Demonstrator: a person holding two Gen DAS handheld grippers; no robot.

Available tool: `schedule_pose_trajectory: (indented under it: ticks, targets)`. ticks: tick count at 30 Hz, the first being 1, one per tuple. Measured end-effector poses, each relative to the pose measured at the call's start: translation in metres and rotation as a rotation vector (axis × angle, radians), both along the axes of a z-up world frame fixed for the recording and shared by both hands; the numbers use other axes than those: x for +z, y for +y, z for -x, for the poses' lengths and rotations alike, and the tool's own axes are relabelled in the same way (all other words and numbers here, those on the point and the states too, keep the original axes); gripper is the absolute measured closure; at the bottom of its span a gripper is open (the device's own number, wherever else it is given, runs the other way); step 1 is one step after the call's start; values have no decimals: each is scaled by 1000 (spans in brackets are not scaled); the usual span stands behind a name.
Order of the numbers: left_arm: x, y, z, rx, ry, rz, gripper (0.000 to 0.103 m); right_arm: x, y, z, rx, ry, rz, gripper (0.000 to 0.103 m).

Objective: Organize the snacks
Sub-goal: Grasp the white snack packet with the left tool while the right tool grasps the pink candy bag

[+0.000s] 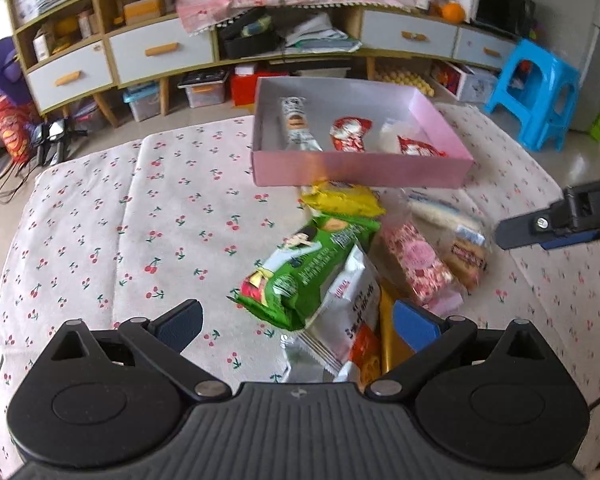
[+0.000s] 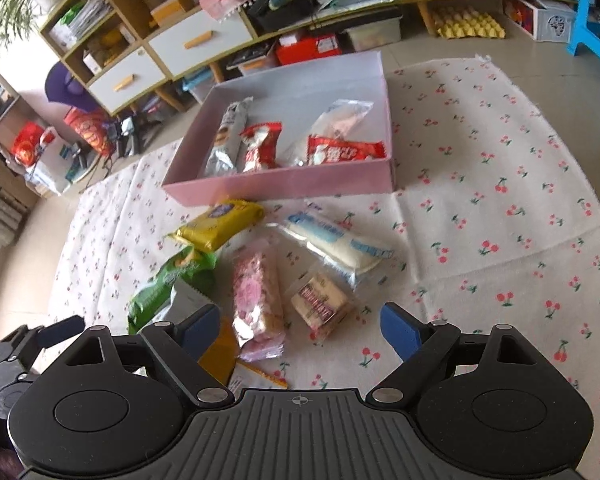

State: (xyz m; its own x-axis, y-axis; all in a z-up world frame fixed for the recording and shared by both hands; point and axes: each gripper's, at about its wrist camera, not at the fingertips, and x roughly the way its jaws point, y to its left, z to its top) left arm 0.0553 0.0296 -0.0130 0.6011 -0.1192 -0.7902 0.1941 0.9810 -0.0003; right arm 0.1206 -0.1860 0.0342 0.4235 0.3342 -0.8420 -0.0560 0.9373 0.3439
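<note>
Right gripper nearest, jaws spread wide and empty; left gripper likewise spread, gripping nothing. Beyond both jaws, a cherry-print cloth covers the surface. Farther ahead sits a pink box holding snacks. Between the right jaws, a pink snack packet lies lengthwise, pointing away toward the box. A green packet lies between the left jaws. Cluttered shelving stands behind.

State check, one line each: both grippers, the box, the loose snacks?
Left gripper: open, over the green packet, gripping nothing.
Right gripper: open, empty.
Pink box: lidless, four snacks inside.
Yellow packet: loose on the cloth.
Pink bar: on the cloth, outside the box.
</note>
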Motion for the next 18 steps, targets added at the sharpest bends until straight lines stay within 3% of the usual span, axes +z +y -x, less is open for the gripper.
schedule_pose_trajectory:
  ticks: [4, 11, 18]
  targets:
    - [-5, -3, 2, -27, 12, -6, 11, -5, 8, 3, 22, 11, 14, 14]
    - [-12, -1, 0, -33, 85, 84, 49, -13, 13, -2, 38, 12, 0, 14]
    - [-18, -1, -8, -10, 110, 132, 63, -21, 13, -9, 18, 49, -137, 15]
